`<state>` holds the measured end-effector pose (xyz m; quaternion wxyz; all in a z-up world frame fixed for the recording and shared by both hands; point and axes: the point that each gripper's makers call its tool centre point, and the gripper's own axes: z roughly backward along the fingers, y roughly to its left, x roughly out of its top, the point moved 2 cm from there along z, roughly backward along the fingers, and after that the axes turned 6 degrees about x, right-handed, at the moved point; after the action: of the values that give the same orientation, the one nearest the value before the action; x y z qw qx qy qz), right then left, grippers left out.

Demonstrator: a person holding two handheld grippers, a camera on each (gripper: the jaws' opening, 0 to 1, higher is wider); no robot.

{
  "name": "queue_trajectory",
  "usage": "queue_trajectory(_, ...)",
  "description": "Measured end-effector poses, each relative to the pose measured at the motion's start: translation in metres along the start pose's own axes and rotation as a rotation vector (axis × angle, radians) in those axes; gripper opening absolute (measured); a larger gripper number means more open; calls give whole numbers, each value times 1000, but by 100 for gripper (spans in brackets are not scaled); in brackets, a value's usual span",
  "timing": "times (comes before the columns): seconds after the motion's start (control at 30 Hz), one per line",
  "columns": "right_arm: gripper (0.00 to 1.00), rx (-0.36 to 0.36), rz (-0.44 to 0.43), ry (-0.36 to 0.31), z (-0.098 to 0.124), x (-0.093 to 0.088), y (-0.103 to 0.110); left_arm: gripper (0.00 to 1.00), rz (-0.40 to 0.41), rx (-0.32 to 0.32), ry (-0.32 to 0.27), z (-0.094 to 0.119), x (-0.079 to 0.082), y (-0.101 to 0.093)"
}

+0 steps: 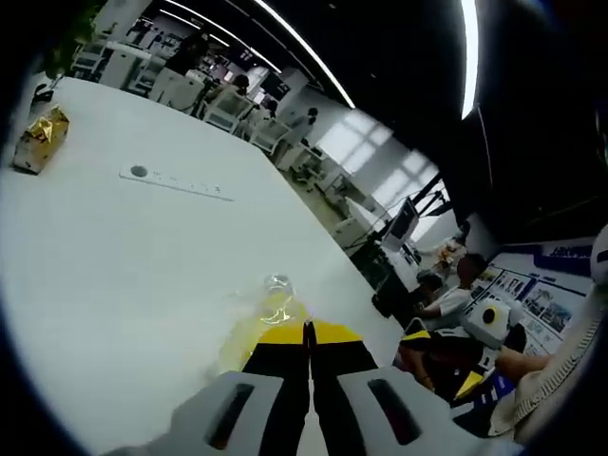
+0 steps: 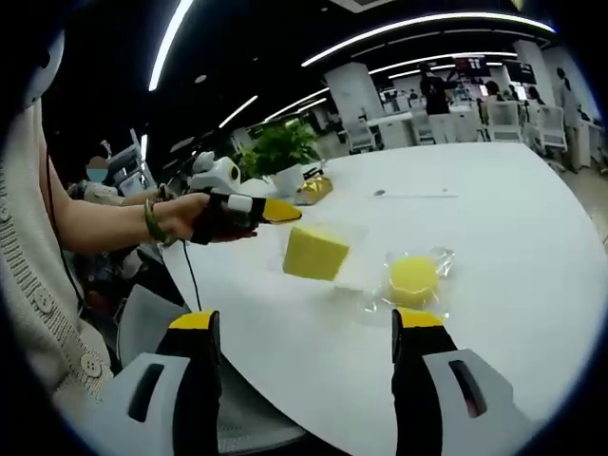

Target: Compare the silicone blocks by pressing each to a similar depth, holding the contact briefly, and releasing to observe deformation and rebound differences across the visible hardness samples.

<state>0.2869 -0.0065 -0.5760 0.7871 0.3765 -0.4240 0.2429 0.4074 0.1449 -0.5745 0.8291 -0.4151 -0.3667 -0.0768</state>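
You are holding your left gripper [image 2: 285, 211] just above the yellow square block [image 2: 315, 253], with its fingers pressed together and nothing between them. It looks very close to the top corner of that block, but I cannot tell if it is touching. So I think you are at the start of a press, or just coming off one. The block shows no dent that I can see.

Right beside the square block, on the side away from your left hand [image 2: 204, 220], lies the round yellow block [image 2: 414, 278]. It sits on a clear plastic wrapper [image 2: 439, 258], and the square block rests on a clear sheet too. Both are on the white table [image 2: 494, 209]. I think the round one is yet to be pressed.

Your right gripper [image 2: 306, 328] hangs near the two blocks, on your side of them. Its fingers are spread wide and hold nothing.

In the left gripper view, the left gripper's shut tips [image 1: 308, 332] sit over something yellow and a bit of clear wrapper [image 1: 276, 283].

Far past the blocks on the table is a shiny gold packet [image 2: 313, 188] and a potted plant [image 2: 277, 147].
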Motion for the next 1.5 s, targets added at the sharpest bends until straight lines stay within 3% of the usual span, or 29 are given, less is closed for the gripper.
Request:
queue_trajectory(0.27,69,11,54,-34,3,15,3,0,-64,-39,-15,24,11,-31)
queue_trajectory(0.4,69,34,86,-41,0,23,8,0,-150,-56,1,36,12,-50)
queue_trajectory(0.53,69,60,90,-45,-5,25,10,0,-180,-89,3,46,17,-69)
queue_trajectory(0.7,68,148,-30,-151,-14,34,16,0,-210,-162,-6,58,25,-101)
queue_trajectory(0.9,67,178,-72,-178,-22,39,10,0,-357,-213,43,66,24,-126)
queue_trajectory(1.1,65,237,-69,-191,-34,47,13,0,-420,-259,64,69,24,-140)
queue_trajectory(1.4,63,342,35,-108,-65,49,29,0,-427,-316,99,70,25,-147)
queue_trajectory(1.5,58,366,72,-83,-70,48,33,0,-440,-316,110,69,25,-145)
